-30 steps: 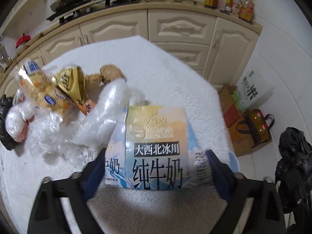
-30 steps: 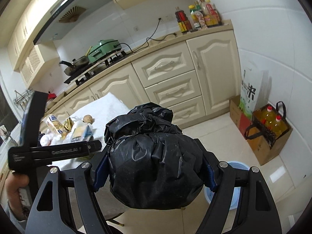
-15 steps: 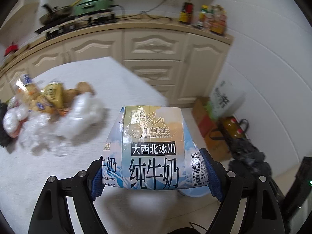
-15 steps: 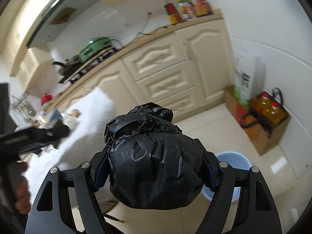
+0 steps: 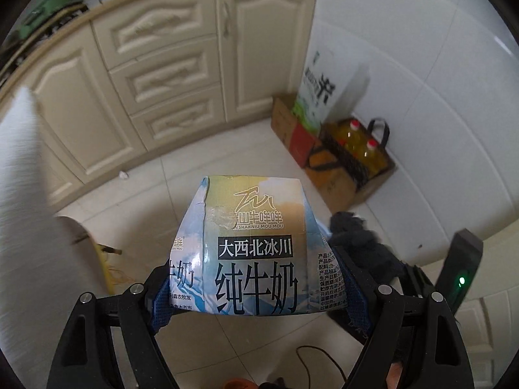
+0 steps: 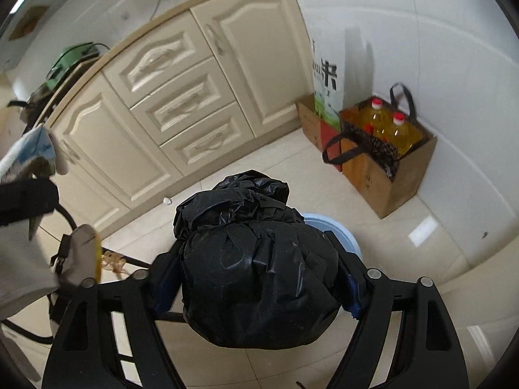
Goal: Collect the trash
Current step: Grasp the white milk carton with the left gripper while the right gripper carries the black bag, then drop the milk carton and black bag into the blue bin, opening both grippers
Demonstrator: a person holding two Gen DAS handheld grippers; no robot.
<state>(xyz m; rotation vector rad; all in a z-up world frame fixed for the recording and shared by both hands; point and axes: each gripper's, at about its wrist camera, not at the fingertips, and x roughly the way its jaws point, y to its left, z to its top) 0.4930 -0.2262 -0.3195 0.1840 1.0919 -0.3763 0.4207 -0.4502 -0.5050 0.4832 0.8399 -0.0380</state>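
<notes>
The milk carton (image 5: 253,253) sits squeezed between the blue pads of the left gripper (image 5: 259,295), its printed face turned to the camera and its top pointing away over the floor (image 5: 201,181). Held by its flanks near the base, it stays upright enough to be let fall cleanly. The right gripper (image 6: 256,285) carries a knotted black trash bag (image 6: 256,269), bulging between the fingers (image 6: 352,288); those fingers are opening at this moment, and the bag still fills the gap between them, so whether the pads still press on it I cannot tell. Just beyond and beneath the bag shows the rim of a pale blue bin (image 6: 337,230), which is likely why both loads are brought low over this spot: the bag looks about to drop in, the carton to follow.

The floor is pale glossy tile, with a small white scrap (image 5: 123,174) near the cream cabinets (image 5: 181,74). Against the white tiled wall (image 5: 438,81) stand a cardboard box (image 5: 292,129), a white rice sack (image 5: 319,92) and a brown carrier bag (image 6: 389,165) holding two oil bottles (image 6: 386,123). At the left edge is a white-covered desk (image 5: 19,168).
</notes>
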